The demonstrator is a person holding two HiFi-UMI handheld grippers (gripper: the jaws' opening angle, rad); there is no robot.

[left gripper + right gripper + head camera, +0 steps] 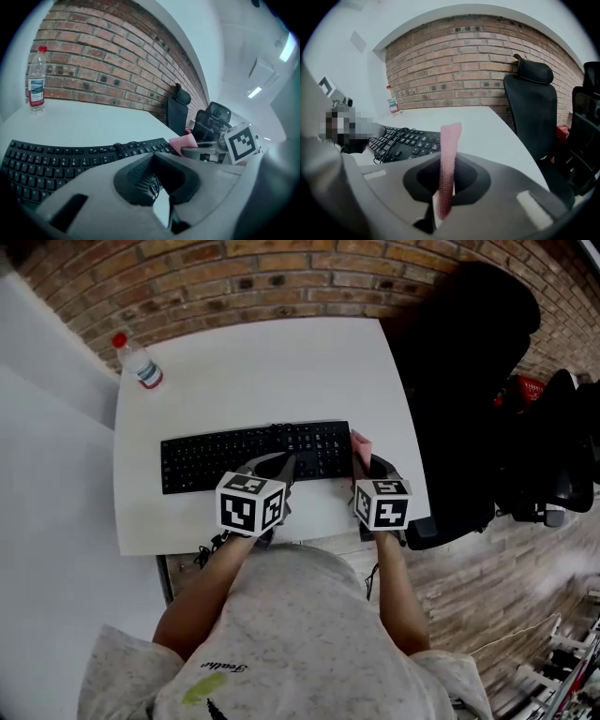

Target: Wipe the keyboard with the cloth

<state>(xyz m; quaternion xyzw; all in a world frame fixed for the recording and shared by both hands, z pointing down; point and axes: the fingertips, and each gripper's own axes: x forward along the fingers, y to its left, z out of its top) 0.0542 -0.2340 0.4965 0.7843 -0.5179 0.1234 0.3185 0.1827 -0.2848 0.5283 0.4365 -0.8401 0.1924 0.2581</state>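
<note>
On a smooth white table (272,371) before a rough brick wall (234,277), my left tongs (281,461) are clenched, empty, over the flat black keyboard (234,454), while my right tongs (364,457) pinch a ribbed pink cloth (450,145) upright at the keyboard's right end, near a black chair (459,381).

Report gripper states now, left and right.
Left gripper: shut, nothing between the jaws.
Right gripper: shut on the pink cloth.

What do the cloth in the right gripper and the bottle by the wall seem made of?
The cloth looks like soft pink woven fabric, perhaps microfibre: fine ribbed texture. The bottle seems clear plastic: see-through body, red cap.
</note>
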